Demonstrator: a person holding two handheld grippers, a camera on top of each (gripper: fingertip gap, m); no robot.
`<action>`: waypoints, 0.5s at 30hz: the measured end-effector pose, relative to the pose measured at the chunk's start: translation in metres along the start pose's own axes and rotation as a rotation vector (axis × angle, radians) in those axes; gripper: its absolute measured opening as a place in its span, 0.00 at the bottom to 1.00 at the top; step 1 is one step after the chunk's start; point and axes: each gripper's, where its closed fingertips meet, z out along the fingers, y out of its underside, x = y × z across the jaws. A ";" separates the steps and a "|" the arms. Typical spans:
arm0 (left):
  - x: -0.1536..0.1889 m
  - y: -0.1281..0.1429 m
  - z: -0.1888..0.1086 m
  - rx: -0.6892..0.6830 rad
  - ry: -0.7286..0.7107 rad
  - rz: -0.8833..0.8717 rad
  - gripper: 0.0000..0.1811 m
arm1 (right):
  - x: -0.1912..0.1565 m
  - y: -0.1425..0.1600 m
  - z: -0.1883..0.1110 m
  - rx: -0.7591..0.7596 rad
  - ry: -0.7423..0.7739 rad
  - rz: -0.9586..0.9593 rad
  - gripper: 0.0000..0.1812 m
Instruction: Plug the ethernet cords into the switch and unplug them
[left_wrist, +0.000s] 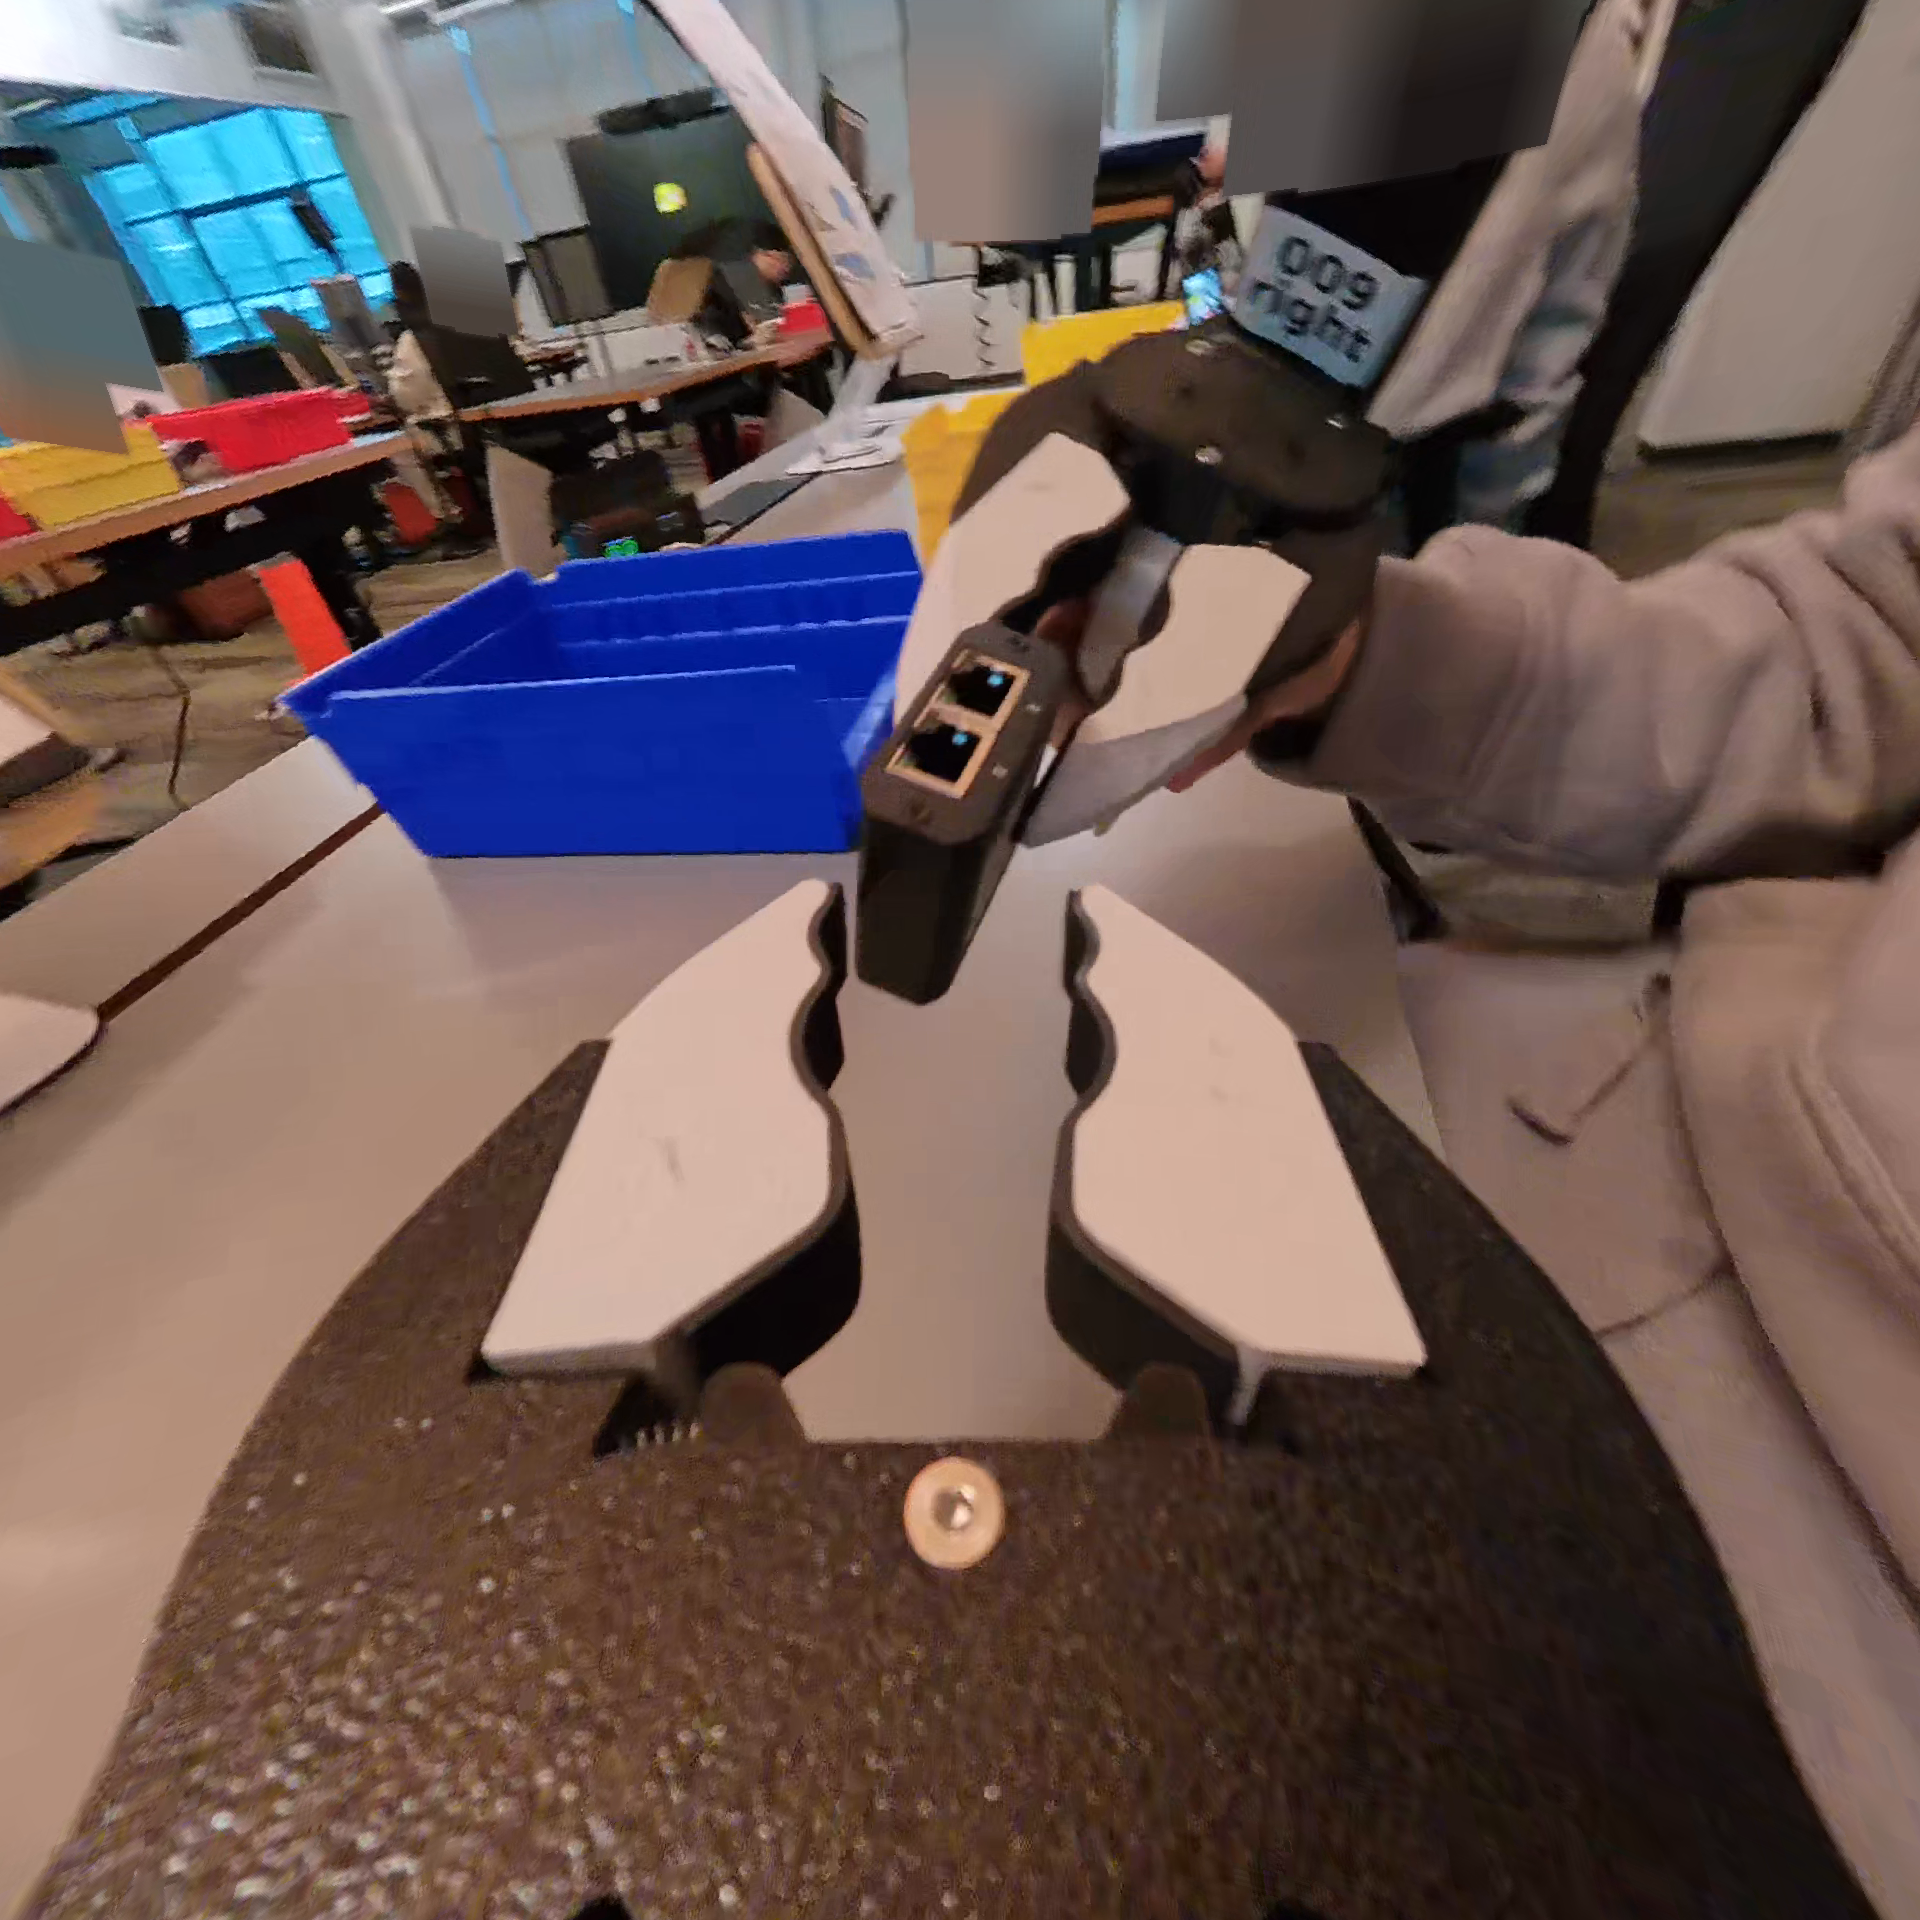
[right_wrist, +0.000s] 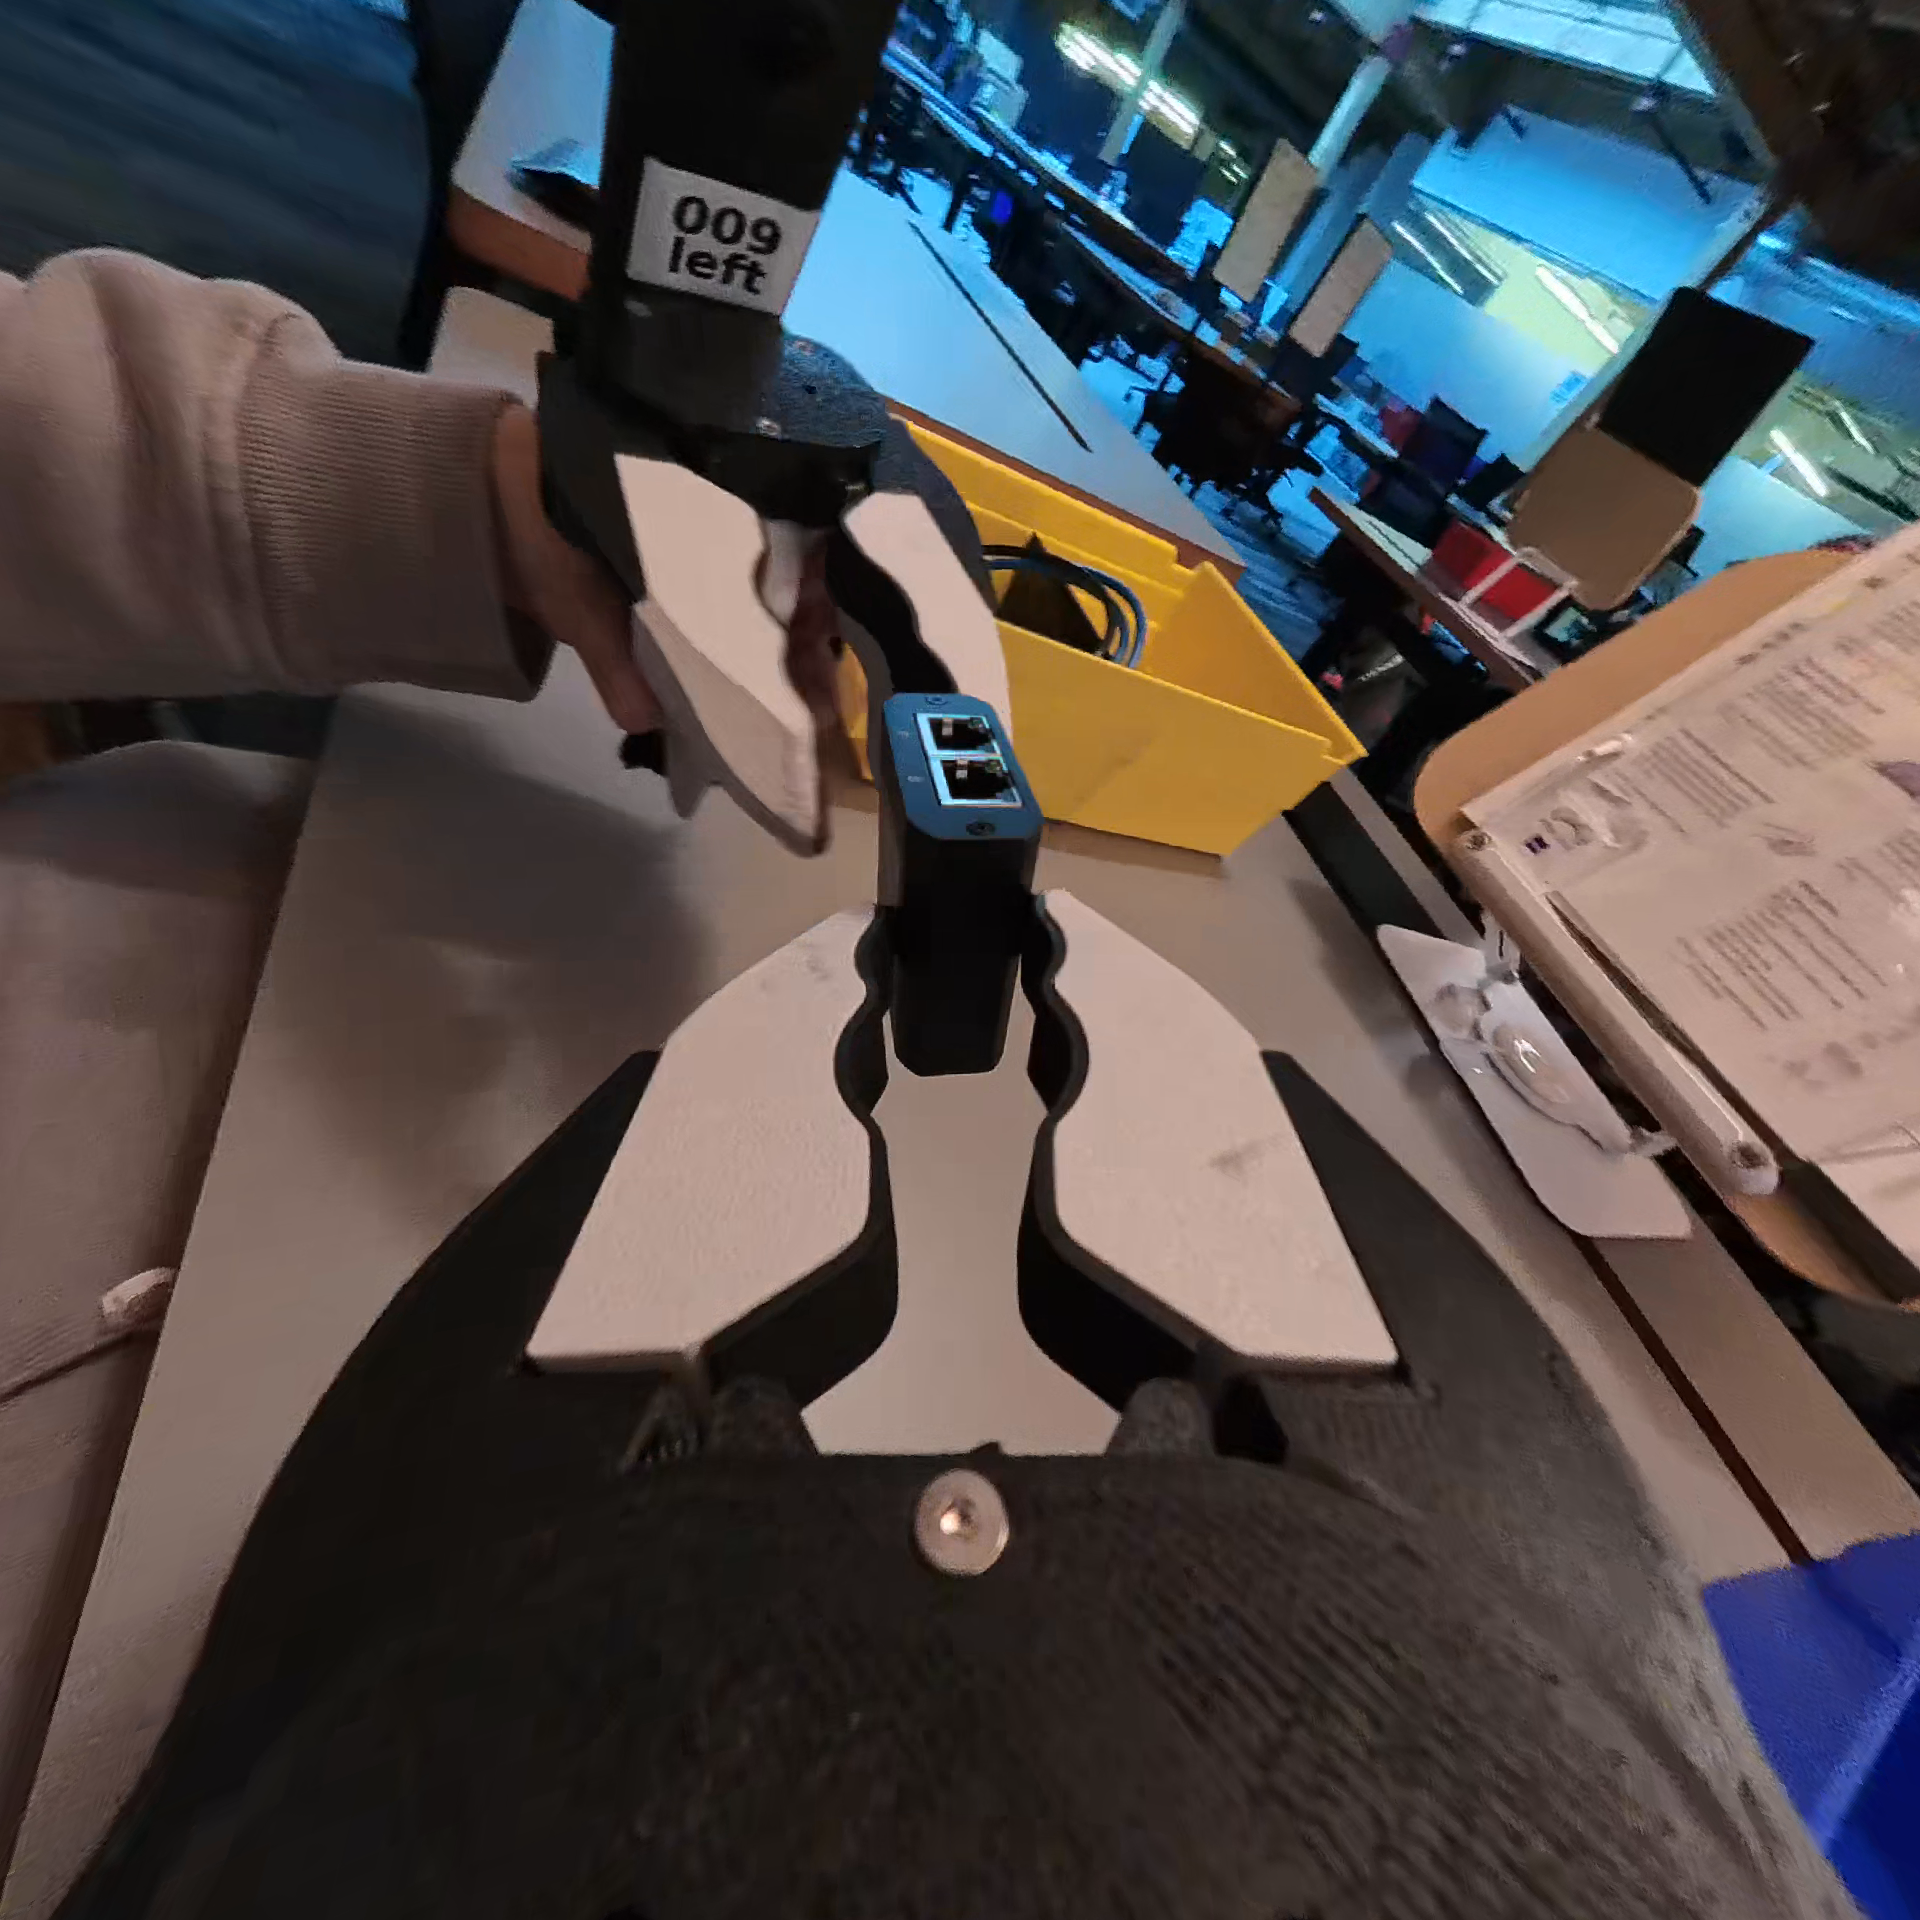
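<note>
- The right gripper (right_wrist: 954, 971) is clamped on the lower body of the black switch (right_wrist: 954, 883), held above the table (right_wrist: 436, 935); both ports empty
- The left gripper (left_wrist: 951, 956) is spread wide beside the switch, holding nothing
- Cords (right_wrist: 1101, 603) lie in the yellow bin (right_wrist: 1164, 727) behind the switch
- Risk: plugging force could pivot the switch in this low grip

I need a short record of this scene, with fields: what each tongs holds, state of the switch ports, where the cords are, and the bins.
right tongs: shut on the switch
left tongs: open, empty, close to the switch
switch ports: two, both empty
cords: dark cables inside the yellow bin
blue bin: on the table, contents not visible
</note>
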 end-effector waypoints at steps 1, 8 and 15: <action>-0.001 -0.002 0.001 0.010 -0.020 0.037 0.17 | -0.004 0.000 0.001 -0.001 -0.017 -0.006 0.13; -0.022 -0.006 0.003 0.091 -0.099 -0.157 0.13 | 0.020 0.000 0.004 0.059 0.193 0.016 0.25; -0.052 -0.014 0.010 0.301 -0.310 -0.673 0.13 | 0.045 0.019 0.016 -0.065 0.522 0.014 0.49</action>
